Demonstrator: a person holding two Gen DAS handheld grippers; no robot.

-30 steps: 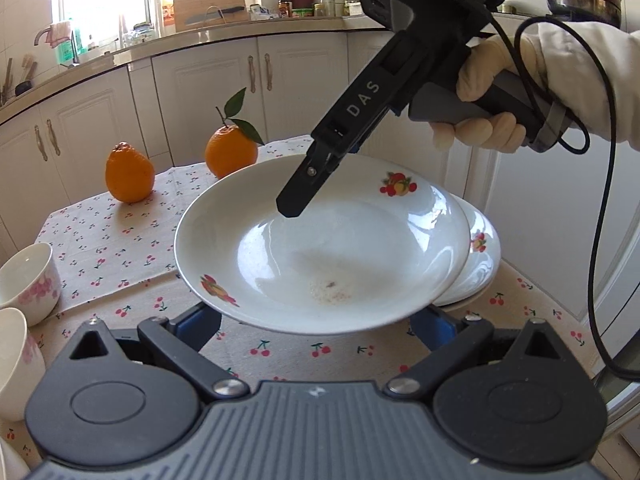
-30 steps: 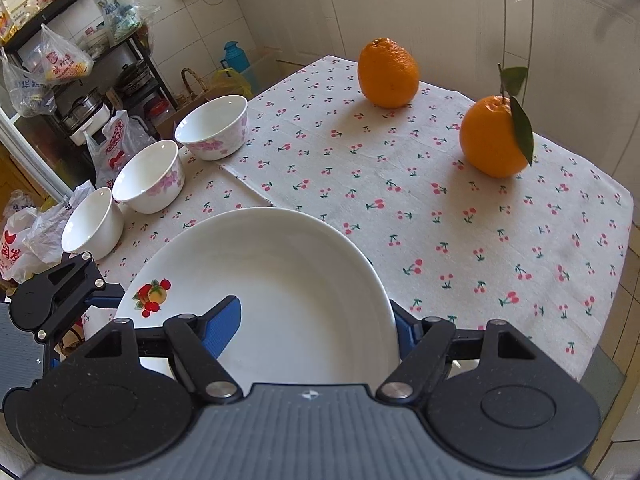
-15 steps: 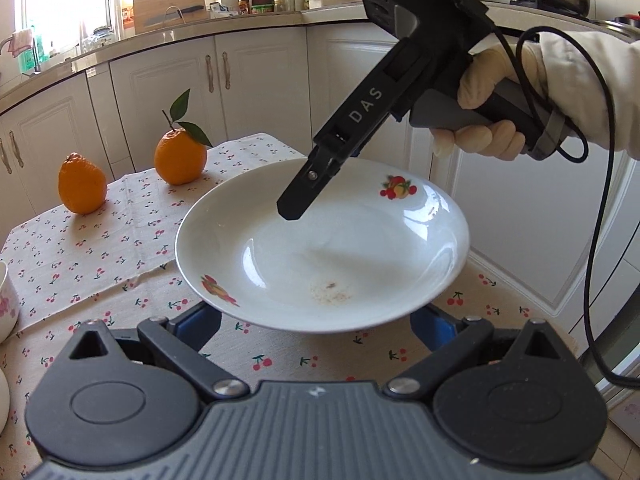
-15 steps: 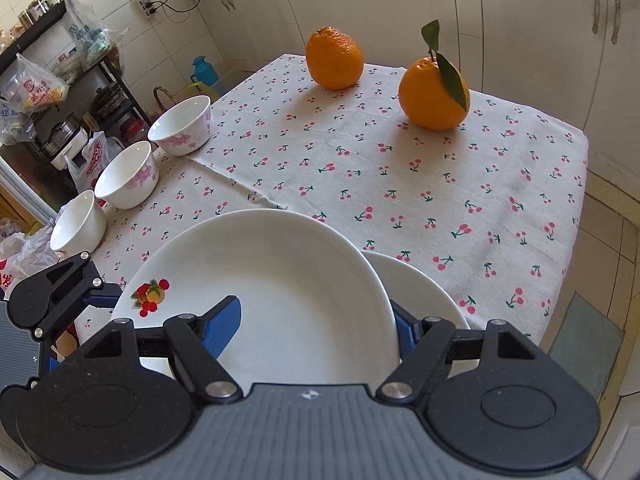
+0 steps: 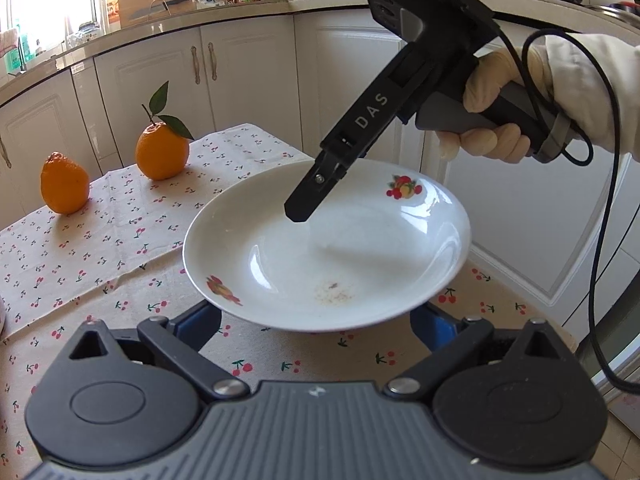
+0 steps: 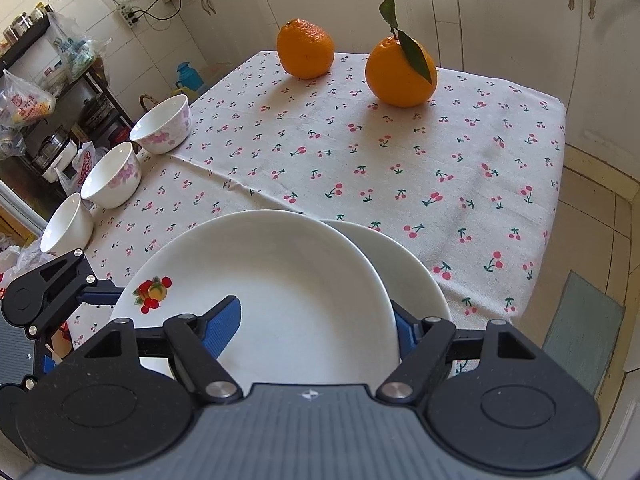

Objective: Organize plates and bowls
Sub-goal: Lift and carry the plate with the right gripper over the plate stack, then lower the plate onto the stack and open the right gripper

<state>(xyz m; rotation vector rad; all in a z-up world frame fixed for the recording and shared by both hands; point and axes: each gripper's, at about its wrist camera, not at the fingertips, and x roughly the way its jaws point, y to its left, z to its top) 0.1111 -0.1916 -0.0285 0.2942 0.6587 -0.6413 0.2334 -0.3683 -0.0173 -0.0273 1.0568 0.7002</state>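
A white plate with fruit prints [image 5: 332, 252] is held in the air above the cherry-print tablecloth [image 5: 100, 248]. My right gripper [image 6: 316, 326] is shut on its rim, one blue finger [image 6: 222, 326] lying inside it and the other under the edge; it also shows in the left wrist view [image 5: 298, 212]. The plate [image 6: 272, 292] partly covers a second white plate [image 6: 404, 272] lying on the table. My left gripper [image 5: 316, 326] has its fingers spread wide under the plate's near edge; its contact is hidden. Three white bowls [image 6: 162, 124] [image 6: 112, 174] [image 6: 66, 224] stand along the table's left edge.
Two oranges [image 6: 306, 48] [image 6: 400, 70] sit at the far end of the table, one with a leaf. White kitchen cabinets [image 5: 248, 72] stand behind. A shelf with bags [image 6: 44, 92] is left of the table. The table's right edge [image 6: 556, 184] drops to the tiled floor.
The held plate moved left off the lower plate, which now shows beside it in the right wrist view and is hidden in the left wrist view. Both grippers kept their hold.
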